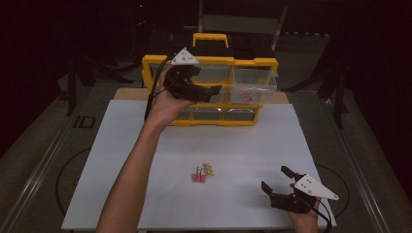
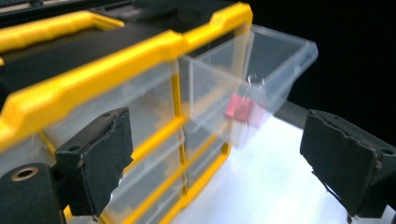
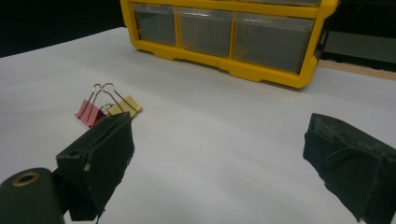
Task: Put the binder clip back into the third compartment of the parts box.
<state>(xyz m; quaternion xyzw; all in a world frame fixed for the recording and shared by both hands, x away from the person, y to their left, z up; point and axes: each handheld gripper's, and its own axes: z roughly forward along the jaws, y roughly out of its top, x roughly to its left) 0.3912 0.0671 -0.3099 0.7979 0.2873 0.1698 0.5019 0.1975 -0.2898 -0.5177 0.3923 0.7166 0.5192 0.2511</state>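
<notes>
The room is dim and dark around the desk, whose white top (image 1: 233, 145) catches the light and glares brightest in the left gripper view, where the yellow organizer (image 2: 140, 51) and near jaws look soft and blurred.

- The room is dark; light falls mainly on the white sheet (image 1: 233, 145) over the table
- A bare wooden strip of table (image 1: 127, 93) shows at the sheet's far edge
- Grey floor (image 1: 43, 141) with a dark circle line (image 1: 63, 170) and a pale rail
- Dark stands (image 1: 73, 82) left and right, and a grey frame (image 1: 243, 22) at the back
</notes>
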